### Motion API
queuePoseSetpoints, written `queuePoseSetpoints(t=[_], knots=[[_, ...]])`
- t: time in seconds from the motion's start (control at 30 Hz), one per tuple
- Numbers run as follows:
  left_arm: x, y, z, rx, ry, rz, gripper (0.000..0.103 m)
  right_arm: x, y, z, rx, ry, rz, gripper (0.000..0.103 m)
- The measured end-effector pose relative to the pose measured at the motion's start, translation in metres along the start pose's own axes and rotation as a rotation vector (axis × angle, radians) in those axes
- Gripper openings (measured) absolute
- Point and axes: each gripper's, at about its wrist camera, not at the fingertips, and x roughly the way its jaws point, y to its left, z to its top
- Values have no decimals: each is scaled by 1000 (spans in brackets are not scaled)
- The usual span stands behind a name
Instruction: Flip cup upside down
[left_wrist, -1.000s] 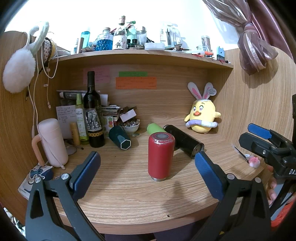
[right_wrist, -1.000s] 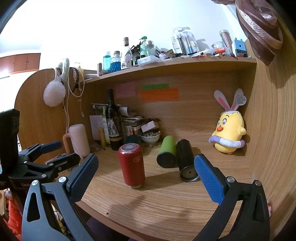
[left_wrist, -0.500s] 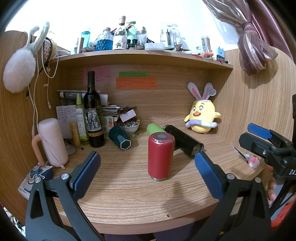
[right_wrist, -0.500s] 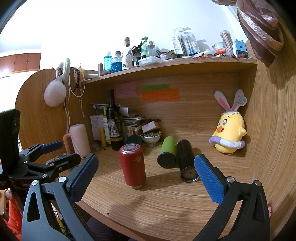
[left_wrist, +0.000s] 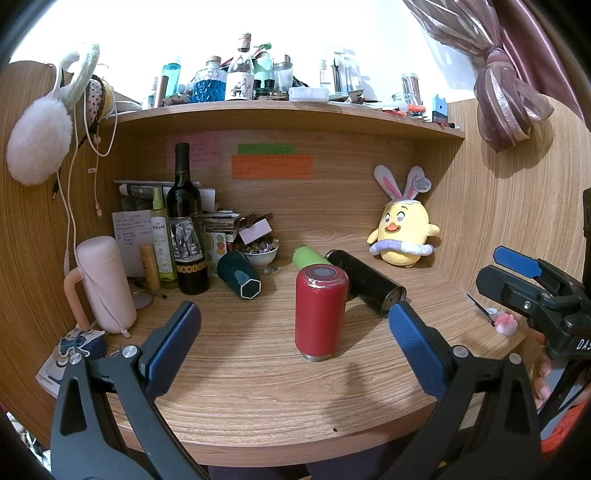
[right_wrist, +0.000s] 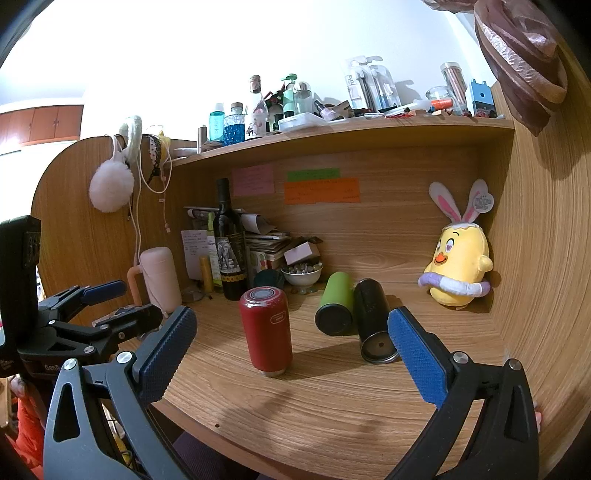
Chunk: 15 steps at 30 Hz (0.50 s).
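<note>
A red cup (left_wrist: 320, 312) stands on end in the middle of the wooden desk (left_wrist: 258, 387), metal rim down; it also shows in the right wrist view (right_wrist: 266, 330). My left gripper (left_wrist: 293, 343) is open and empty, held back near the desk's front edge with the red cup straight ahead between its blue pads. My right gripper (right_wrist: 291, 345) is open and empty, to the right of the left one, with the red cup ahead and slightly left. Each gripper shows in the other's view, the right one (left_wrist: 524, 280) and the left one (right_wrist: 99, 306).
A green cup (left_wrist: 308, 256), a black cup (left_wrist: 365, 282) and a dark teal cup (left_wrist: 238, 278) lie on their sides behind the red one. A wine bottle (left_wrist: 186, 229), pink flask (left_wrist: 105, 284), small bowl (left_wrist: 260, 253) and yellow plush chick (left_wrist: 402, 236) stand at the back.
</note>
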Motion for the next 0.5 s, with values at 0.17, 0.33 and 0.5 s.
queuePoseSetpoints(t=[0.17, 0.33, 0.5], knots=[[0, 0, 0, -1, 0, 0, 103, 0, 1, 0, 0, 0, -1, 103], [-2, -2, 0, -5, -4, -10, 103, 0, 1, 0, 0, -1, -1, 103], [-3, -7, 1, -1, -2, -18, 103, 0, 1, 0, -1, 0, 0, 103]])
